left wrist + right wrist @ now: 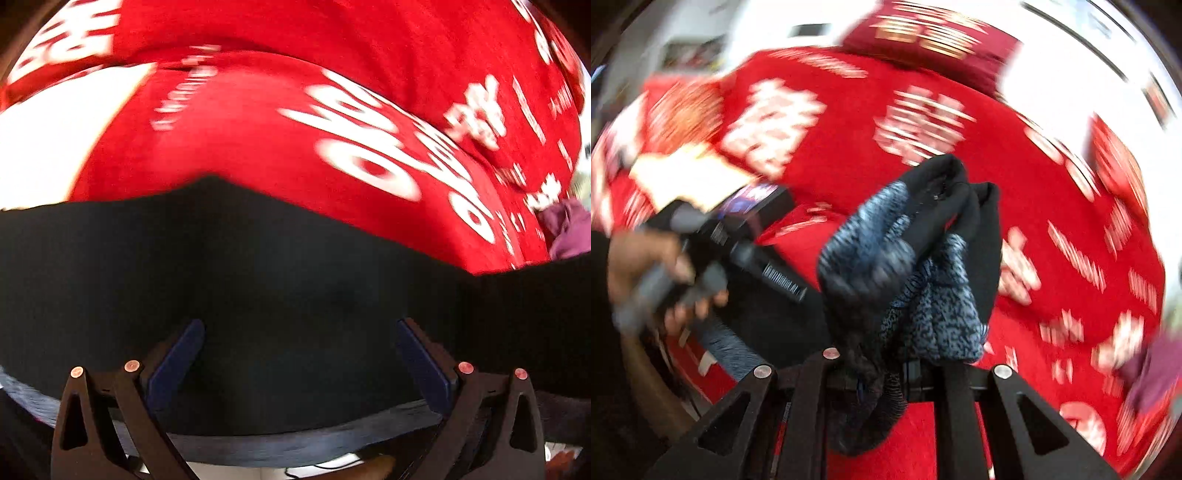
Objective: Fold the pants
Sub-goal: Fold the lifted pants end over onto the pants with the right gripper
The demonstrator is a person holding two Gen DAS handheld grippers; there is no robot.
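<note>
The black pants (916, 266) are bunched in the right gripper (886, 369), whose jaws are clamped on them. The left gripper (299, 354) is spread wide over the cloth, gripping nothing, with the red blanket (258, 129) lying beyond the pants' edge.

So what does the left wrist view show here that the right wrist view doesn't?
Left wrist only: the left hand-held gripper open, blue pads wide apart over flat black pants. Right wrist only: the right hand-held gripper shut on bunched pants fabric, a dark red cushion, and the person's hand holding the other gripper. Both: the pants, the red printed blanket, a purple item.
</note>
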